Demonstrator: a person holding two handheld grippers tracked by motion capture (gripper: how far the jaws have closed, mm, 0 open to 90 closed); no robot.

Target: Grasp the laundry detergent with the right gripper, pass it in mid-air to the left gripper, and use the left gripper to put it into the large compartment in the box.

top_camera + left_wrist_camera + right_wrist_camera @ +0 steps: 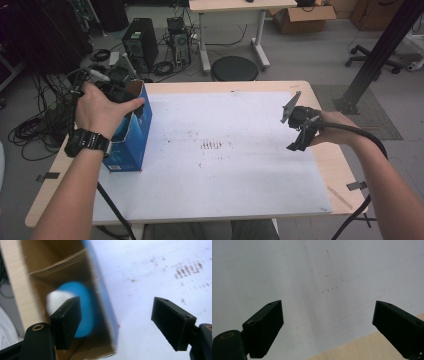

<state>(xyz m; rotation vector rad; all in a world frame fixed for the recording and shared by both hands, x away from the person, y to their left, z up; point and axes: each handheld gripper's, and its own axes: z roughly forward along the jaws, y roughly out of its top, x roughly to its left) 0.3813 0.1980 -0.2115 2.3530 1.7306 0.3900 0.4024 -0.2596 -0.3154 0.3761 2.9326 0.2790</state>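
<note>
My left gripper (pixel 116 323) has its jaws standing well apart with nothing between them; one jaw hangs above the open mouth of the blue box (pixel 105 305), the other above the white sheet (pixel 155 270), and neither touches anything. Down inside that box I can see a blue and white object (pixel 75 302) lying against the brown cardboard lining; it is blurred, so I cannot tell what it is. From the high view, my left hand (pixel 102 111) sits over the top of the blue box (pixel 131 142), which stands upright at the left edge of the sheet, near the left side of the table (pixel 327 165), and the hand covers most of the gripper there. My right gripper (pixel 327 330) also has its jaws wide, with nothing between them, above bare white sheet close to where it ends and the wooden tabletop begins. In the high view that right gripper (pixel 298 134) hovers at the right side of the sheet, well apart from the box, with my right hand (pixel 332 129) behind it. A patch of dark smudges (pixel 212 145) marks the middle of the sheet between the two grippers.
</note>
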